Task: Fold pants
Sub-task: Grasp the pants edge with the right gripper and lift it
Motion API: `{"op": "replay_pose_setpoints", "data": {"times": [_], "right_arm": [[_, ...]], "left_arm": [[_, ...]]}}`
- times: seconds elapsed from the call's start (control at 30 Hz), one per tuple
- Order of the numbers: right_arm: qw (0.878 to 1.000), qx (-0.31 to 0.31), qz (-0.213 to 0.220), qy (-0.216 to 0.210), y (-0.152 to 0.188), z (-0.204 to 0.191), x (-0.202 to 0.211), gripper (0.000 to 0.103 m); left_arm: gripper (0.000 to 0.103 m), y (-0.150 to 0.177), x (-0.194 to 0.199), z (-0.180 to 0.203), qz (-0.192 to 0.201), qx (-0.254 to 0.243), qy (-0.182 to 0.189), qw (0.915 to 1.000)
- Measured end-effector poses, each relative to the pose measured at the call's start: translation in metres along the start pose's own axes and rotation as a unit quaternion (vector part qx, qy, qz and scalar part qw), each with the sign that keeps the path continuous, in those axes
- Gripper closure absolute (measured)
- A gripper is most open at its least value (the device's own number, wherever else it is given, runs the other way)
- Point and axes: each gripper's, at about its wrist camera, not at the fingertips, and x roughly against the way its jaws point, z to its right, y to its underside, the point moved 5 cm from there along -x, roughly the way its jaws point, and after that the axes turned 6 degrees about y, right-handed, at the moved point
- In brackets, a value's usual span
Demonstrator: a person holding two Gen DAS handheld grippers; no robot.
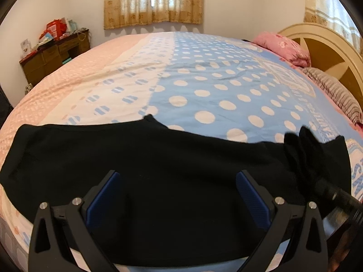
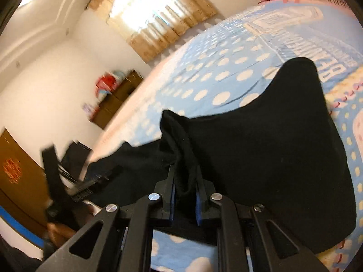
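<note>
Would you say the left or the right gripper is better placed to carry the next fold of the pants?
Right, probably. The right gripper is already shut on a bunched edge of the black pants, while the left gripper hangs open above the cloth, gripping nothing.

A home bedroom: a wide bed (image 1: 204, 86) with polka-dot sheet, pillows (image 1: 283, 47), headboard (image 1: 322, 45), curtained window (image 1: 154, 2), cluttered wooden dresser (image 1: 54, 56).
</note>
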Motion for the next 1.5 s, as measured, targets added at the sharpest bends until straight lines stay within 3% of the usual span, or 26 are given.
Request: {"op": "replay_pose_setpoints", "data": {"times": [0.17,0.33,0.43,0.6,0.7,0.8,0.83,0.93,1.03,1.1,1.13,1.2,1.3,1.43,1.5], "right_arm": [[0.999,0.023,0.022,-0.002,-0.001,-0.010,0.012,0.090],[0.997,0.010,0.062,-0.050,-0.040,-0.015,0.046,0.090],[0.994,0.075,0.045,-0.058,-0.050,-0.040,0.050,0.090],[0.985,0.168,-0.016,-0.036,-0.009,-0.075,0.011,0.089],[0.979,0.196,-0.052,-0.022,0.025,-0.081,-0.022,0.082],[0.976,0.187,-0.105,-0.029,0.048,-0.078,-0.047,0.059],[0.977,0.183,-0.107,-0.036,0.048,-0.078,-0.047,0.058],[0.978,0.171,-0.096,-0.072,0.032,-0.082,-0.030,0.057],[0.983,0.149,-0.039,-0.103,0.006,-0.083,-0.004,0.057],[0.988,0.138,0.001,-0.067,-0.010,-0.074,0.005,0.058],[0.988,0.146,-0.005,-0.040,-0.012,-0.070,-0.002,0.066],[0.983,0.181,-0.041,-0.006,-0.006,-0.072,-0.030,0.083],[0.974,0.203,-0.088,0.058,0.009,-0.066,-0.086,0.088],[0.987,0.142,-0.047,0.065,-0.018,-0.059,-0.106,0.089],[0.986,0.150,-0.037,0.066,-0.026,-0.060,-0.112,0.090]], "left_arm": [[0.000,0.000,0.000,0.008,0.000,-0.014,0.001,0.9999],[0.000,0.003,0.000,0.021,-0.008,-0.041,0.021,0.9989],[0.000,0.010,-0.003,0.032,-0.018,-0.063,0.035,0.9973],[0.000,0.029,-0.018,0.034,-0.056,-0.087,0.008,0.9946],[0.000,0.031,-0.010,0.027,-0.051,-0.085,0.003,0.9951],[0.000,0.031,0.000,0.011,-0.041,-0.081,-0.015,0.9958],[0.000,0.030,0.001,0.006,-0.040,-0.076,-0.016,0.9962],[0.000,0.029,0.005,-0.011,-0.038,-0.059,-0.025,0.9972],[0.000,0.028,0.006,-0.018,-0.032,-0.053,-0.028,0.9977],[0.000,0.029,0.005,-0.018,-0.032,-0.053,-0.027,0.9977],[0.000,0.030,0.003,-0.017,-0.033,-0.054,-0.025,0.9977],[0.000,0.032,-0.001,-0.013,-0.038,-0.057,-0.021,0.9974],[0.000,0.037,-0.004,-0.004,-0.042,-0.062,-0.011,0.9972],[0.000,0.042,-0.007,0.002,-0.047,-0.075,-0.018,0.9959],[0.000,0.045,-0.005,0.001,-0.050,-0.084,-0.019,0.9950]]}}
